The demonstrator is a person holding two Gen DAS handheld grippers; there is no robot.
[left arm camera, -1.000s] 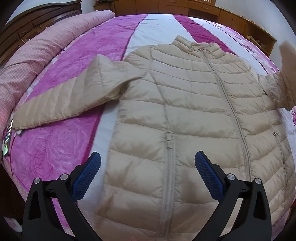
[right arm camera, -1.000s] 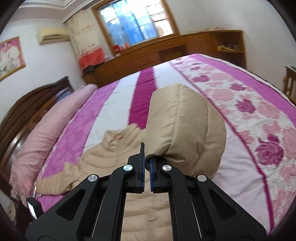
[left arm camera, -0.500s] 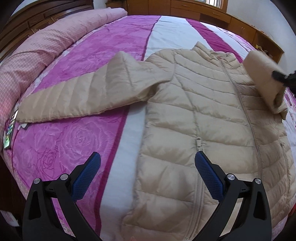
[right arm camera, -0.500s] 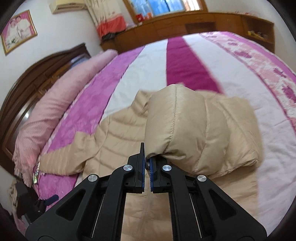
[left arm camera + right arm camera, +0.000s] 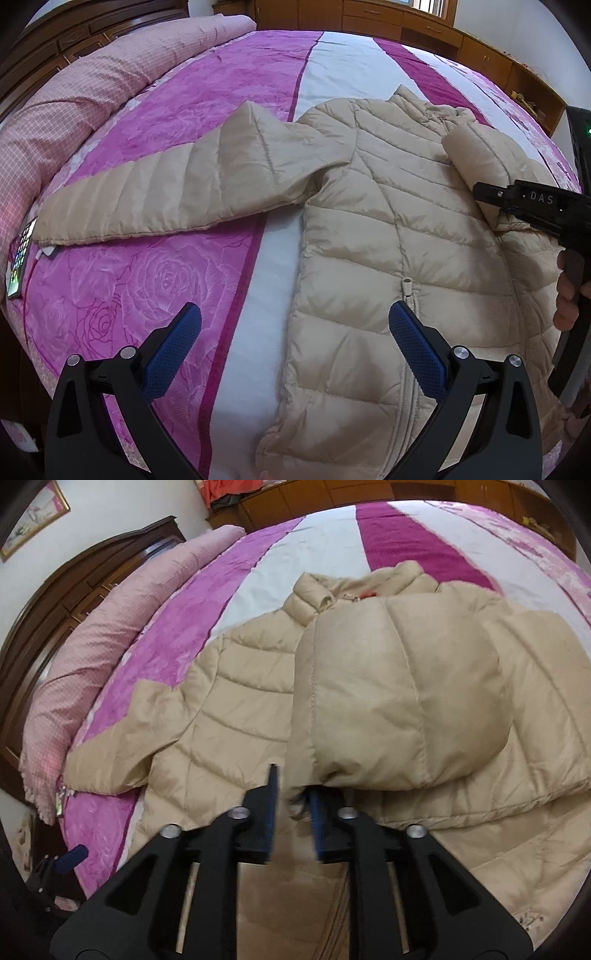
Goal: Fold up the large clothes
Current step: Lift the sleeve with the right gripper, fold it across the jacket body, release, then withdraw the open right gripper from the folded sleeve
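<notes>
Beige puffer jacket (image 5: 388, 229) lying face-up across the pink striped bedspread (image 5: 155, 280).

Its far sleeve (image 5: 399, 701) sits folded over the jacket's chest; the right gripper (image 5: 291, 808) has its jaws slightly parted around the cuff. The left gripper (image 5: 291, 343) hovers wide open above the jacket's hem.

Soft, even daylight, few shadows; fisheye bends the edges into dark corners. The right wrist view is motion-blurred, the left sharp.

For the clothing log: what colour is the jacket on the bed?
Plain beige, quilted jacket; clearest in the left wrist view.
</notes>
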